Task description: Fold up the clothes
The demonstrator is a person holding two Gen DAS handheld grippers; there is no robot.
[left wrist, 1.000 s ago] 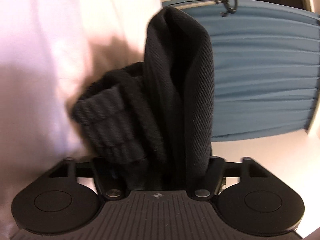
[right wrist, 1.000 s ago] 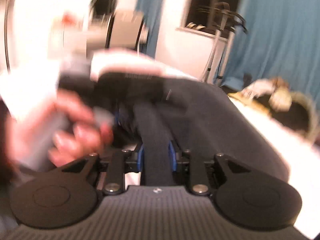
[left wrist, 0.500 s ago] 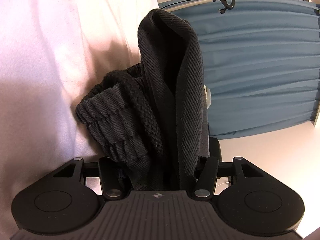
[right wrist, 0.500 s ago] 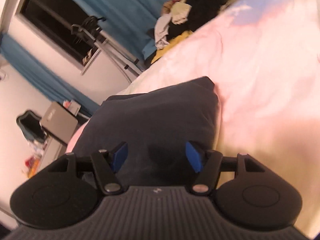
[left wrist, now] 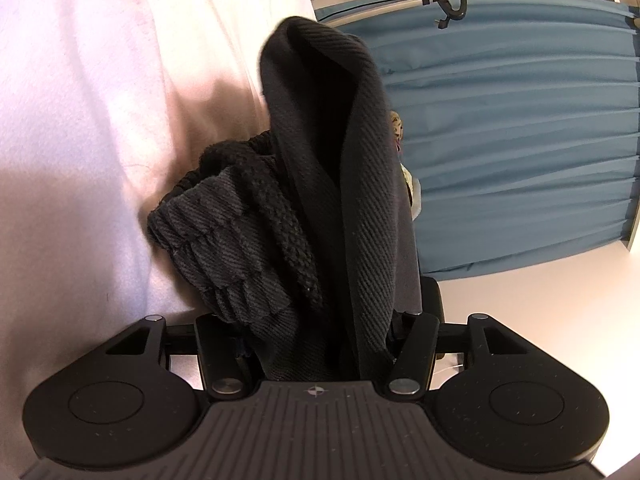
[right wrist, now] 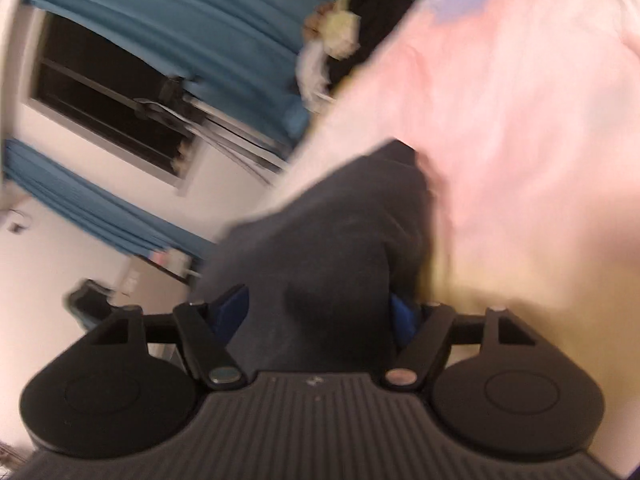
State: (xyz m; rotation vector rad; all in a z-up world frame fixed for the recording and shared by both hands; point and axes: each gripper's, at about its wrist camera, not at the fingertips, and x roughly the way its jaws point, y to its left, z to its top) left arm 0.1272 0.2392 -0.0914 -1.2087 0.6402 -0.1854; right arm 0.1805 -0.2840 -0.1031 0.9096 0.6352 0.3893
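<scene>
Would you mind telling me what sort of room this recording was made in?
Most likely a bedroom: a pale pink bedsheet spread wide, teal curtains beside a dark window, and a heap of clothes at the sheet's far edge.

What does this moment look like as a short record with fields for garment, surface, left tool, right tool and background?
garment: dark knit garment, bunched, ribbed cuff showing
surface: pale pink bedding
left tool: left tool shut on the bunched fabric
right tool: right tool with jaws opening, dark cloth between them, blue pads not pressing it
background: teal curtain; dark window
</scene>
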